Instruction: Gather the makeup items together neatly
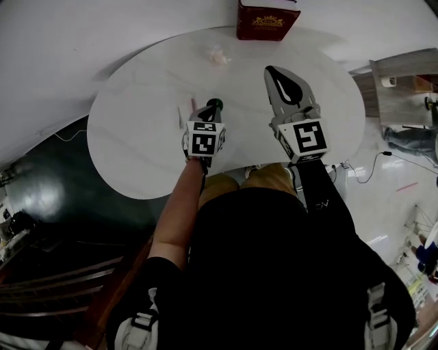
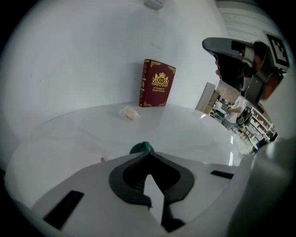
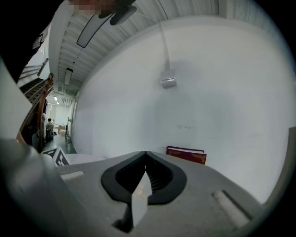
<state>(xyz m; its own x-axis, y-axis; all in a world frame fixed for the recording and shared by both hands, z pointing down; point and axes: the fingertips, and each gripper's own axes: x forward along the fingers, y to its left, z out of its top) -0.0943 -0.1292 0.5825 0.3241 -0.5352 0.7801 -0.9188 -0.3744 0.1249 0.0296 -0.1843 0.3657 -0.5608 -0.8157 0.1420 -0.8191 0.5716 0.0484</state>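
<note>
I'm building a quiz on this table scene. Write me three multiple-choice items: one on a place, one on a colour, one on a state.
1. Where is the book?
A. Standing upright at the far edge of the table
B. Lying flat at the near edge, by the person
C. On the floor

2. What colour is the book's cover?
A. Blue
B. Dark red with gold print
C. White

3. How does the left gripper hold its fingers?
A. Wide apart
B. Closed together
C. Clamped on the book

Answers:
1 A: the left gripper view shows it upright at the table's far edge, near the wall.
2 B: the cover is dark red with a gold crest.
3 B: the tips meet in the left gripper view, and the book stands far beyond them.
</note>
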